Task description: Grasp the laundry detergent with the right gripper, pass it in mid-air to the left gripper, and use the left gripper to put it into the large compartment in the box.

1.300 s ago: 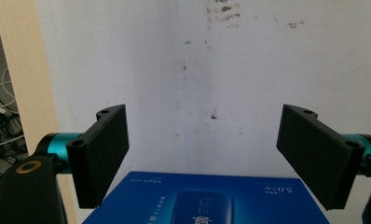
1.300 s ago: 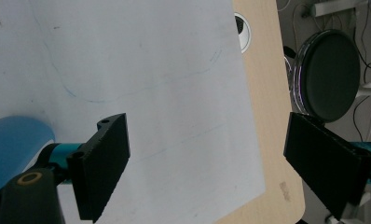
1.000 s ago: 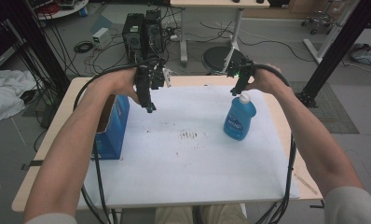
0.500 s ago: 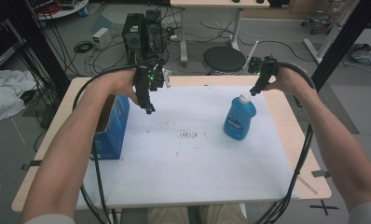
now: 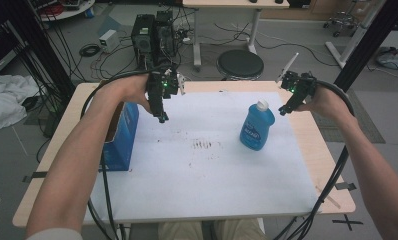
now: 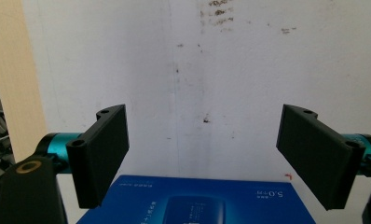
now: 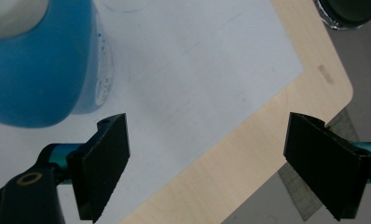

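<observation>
A blue bottle (image 5: 257,126) with a white cap stands upright on the white sheet (image 5: 207,165), right of centre; the right gripper view shows the bottle (image 7: 39,60) at top left. My right gripper (image 5: 285,108) hovers just right of the bottle's cap, apart from it, jaws wide open and empty, over the table's far right edge. A blue box (image 5: 121,137) stands at the sheet's left edge, and the box (image 6: 193,200) lies below the jaws in the left gripper view. My left gripper (image 5: 162,117) hangs open and empty above the sheet, right of the box.
The wooden table (image 5: 317,135) ends close to the right gripper. Dark smudges (image 5: 203,145) mark the sheet's middle. Beyond the far edge are a black stool (image 5: 240,64), computer towers (image 5: 152,35) and cables on the floor. Cables trail from both grippers over the near edge.
My right gripper has let go of the bottle's top and drawn back to the right, now open. The bottle stays standing. The left gripper has barely moved.
</observation>
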Motion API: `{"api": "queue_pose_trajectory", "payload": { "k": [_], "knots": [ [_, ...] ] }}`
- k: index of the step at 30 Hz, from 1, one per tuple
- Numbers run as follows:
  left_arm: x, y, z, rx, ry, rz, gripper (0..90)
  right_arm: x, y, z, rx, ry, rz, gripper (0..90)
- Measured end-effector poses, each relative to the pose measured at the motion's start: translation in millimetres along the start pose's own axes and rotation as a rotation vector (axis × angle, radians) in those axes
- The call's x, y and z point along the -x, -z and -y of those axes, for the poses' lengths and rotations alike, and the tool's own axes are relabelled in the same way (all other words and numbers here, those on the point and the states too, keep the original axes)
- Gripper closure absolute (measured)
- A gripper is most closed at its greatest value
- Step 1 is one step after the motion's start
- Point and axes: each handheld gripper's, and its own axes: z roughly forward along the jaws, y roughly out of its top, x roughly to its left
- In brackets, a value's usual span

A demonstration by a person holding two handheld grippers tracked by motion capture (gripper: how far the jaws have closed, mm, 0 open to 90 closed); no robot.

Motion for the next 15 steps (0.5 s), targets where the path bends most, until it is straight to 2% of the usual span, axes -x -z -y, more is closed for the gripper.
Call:
{"api": "queue_pose_trajectory", "payload": {
  "k": [3,7,12,15],
  "knots": [
    [-0.6,0.3,0.5,0.002,0.0,-0.004,16.9,-9.9,-1.2,9.5,0.01,-0.021,-0.002,13.5],
    [-0.6,0.2,0.8,0.002,0.001,-0.003,17.0,-25.2,-4.5,18.8,0.011,-0.042,-0.033,13.5],
    [-1.0,0.2,1.7,0.007,0.004,-0.005,17.0,-42.9,-3.5,27.1,0.062,-0.069,-0.066,13.4],
    [-1.3,0.2,1.9,0.009,0.005,-0.008,16.9,-53.8,-2.5,28.3,0.097,-0.086,-0.067,13.4]
  ]
}}
